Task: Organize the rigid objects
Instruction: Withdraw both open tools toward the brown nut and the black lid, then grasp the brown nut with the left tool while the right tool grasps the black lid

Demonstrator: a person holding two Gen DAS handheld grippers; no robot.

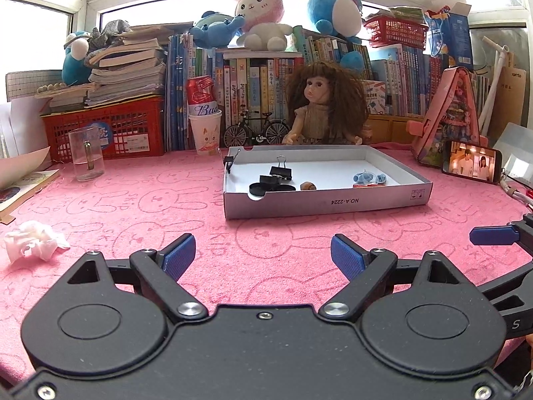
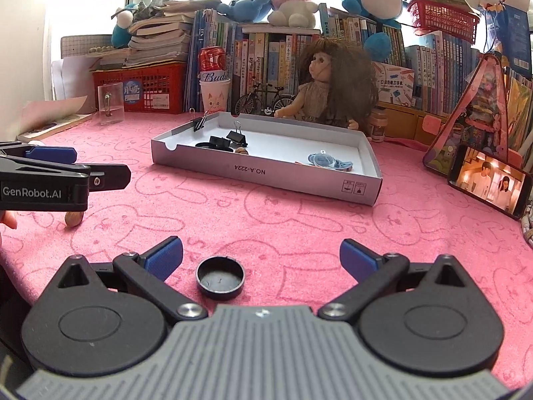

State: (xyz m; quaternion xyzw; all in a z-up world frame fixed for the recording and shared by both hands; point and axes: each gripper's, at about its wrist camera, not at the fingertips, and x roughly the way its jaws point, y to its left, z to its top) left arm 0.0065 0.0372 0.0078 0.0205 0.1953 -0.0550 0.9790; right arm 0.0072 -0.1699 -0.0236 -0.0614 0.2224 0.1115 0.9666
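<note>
We hold the right gripper [image 2: 261,260] released, jaws straddling the black cap [image 2: 220,281] on the pink cloth [image 2: 299,233], ready to clamp; left gripper [image 1: 263,255] open (empty), short of the tray [image 1: 326,201].

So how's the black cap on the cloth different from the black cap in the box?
The loose cap sits alone on the pink cloth between the right gripper's open jaws, hollow side up. The boxed cap lies in the white box beside binder clips. Both are round and black.
</note>
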